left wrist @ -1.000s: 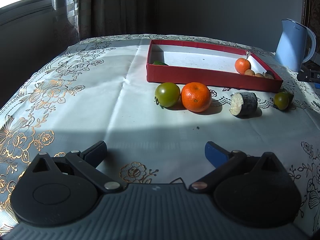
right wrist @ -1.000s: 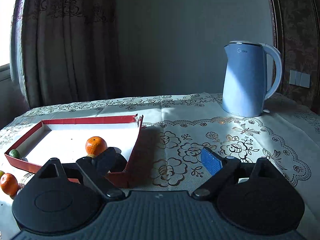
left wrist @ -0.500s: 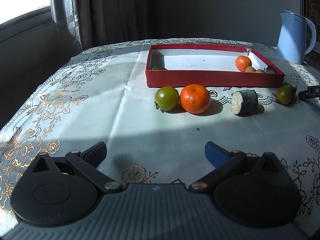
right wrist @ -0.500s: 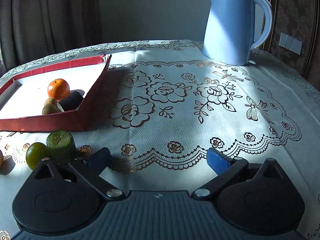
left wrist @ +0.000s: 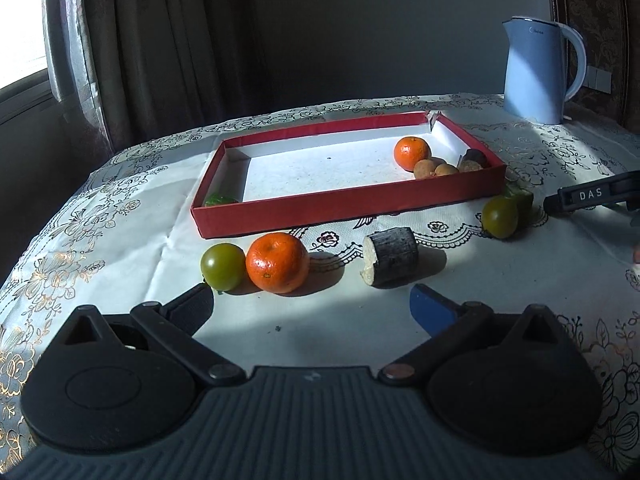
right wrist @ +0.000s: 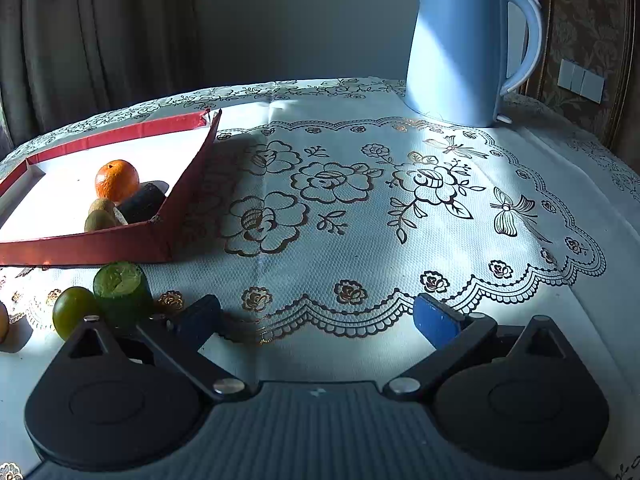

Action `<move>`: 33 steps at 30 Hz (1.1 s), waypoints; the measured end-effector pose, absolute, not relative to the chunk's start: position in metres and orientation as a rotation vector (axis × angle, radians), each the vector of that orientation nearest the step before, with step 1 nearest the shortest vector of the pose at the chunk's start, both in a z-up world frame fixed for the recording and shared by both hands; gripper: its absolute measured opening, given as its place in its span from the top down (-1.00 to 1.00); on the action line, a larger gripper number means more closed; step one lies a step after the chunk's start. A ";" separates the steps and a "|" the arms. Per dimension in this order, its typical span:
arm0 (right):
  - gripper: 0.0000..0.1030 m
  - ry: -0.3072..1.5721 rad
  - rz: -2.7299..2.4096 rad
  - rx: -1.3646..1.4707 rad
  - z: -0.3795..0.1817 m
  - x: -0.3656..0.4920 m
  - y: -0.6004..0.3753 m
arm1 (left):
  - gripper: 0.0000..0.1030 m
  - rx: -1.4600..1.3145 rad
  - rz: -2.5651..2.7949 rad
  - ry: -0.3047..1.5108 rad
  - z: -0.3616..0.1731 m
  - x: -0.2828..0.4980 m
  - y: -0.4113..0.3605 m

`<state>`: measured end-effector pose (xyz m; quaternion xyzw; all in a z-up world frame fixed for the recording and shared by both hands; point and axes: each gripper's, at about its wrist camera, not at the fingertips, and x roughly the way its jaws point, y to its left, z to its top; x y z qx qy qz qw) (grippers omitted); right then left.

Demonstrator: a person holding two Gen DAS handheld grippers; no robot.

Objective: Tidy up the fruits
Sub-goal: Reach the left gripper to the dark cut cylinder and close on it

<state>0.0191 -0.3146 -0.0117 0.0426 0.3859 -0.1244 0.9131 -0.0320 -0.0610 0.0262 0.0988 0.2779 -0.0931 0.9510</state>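
A shallow red tray (left wrist: 348, 204) holds a small orange (left wrist: 412, 153), two brown fruits (left wrist: 434, 169), a dark piece (left wrist: 474, 159) and something green (left wrist: 218, 199) in its near left corner. In front of it lie a green tomato (left wrist: 222, 266), a large orange (left wrist: 277, 263) and a dark cut chunk (left wrist: 390, 256). My left gripper (left wrist: 310, 306) is open just short of these, nothing between its fingers. My right gripper (right wrist: 316, 318) is open over bare cloth, beside a cut green piece (right wrist: 120, 286) and another green tomato (right wrist: 74, 312); the tray corner (right wrist: 160, 236) lies behind them.
A pale blue kettle (right wrist: 460, 48) stands at the back right of the table. The flowered tablecloth (right wrist: 360, 208) covers the table. Dark curtains (left wrist: 140, 40) and a window hang behind on the left. A black part of the other gripper (left wrist: 592, 196) shows at the right edge.
The left gripper has come closer to the fruits in front of the tray. The right gripper tipped downward away from the tray early on, its jaws widening, and has since stayed still.
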 end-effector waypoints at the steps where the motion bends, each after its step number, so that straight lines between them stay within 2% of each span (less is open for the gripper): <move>1: -1.00 0.795 -0.256 0.088 -0.012 0.019 -0.315 | -1.00 0.206 -0.184 0.556 0.027 -0.030 -0.066; 7: -1.00 0.794 -0.256 0.089 -0.012 0.019 -0.314 | -1.00 0.186 -0.205 0.564 0.026 -0.004 -0.095; 17: -1.00 0.793 -0.256 0.091 -0.012 0.018 -0.315 | -0.99 0.152 -0.203 0.561 0.017 0.010 -0.100; 21: -1.00 0.793 -0.256 0.092 -0.011 0.018 -0.315 | -0.88 0.158 -0.228 0.536 0.018 0.005 -0.101; 30: -1.00 0.792 -0.255 0.093 -0.012 0.018 -0.315 | -0.88 0.182 -0.287 0.521 0.015 0.000 -0.106; 32: -1.00 0.792 -0.255 0.094 -0.012 0.018 -0.315 | -0.84 0.171 -0.303 0.536 0.012 0.003 -0.105; 33: -1.00 0.792 -0.255 0.093 -0.012 0.017 -0.315 | -0.74 0.161 -0.310 0.549 0.011 0.005 -0.104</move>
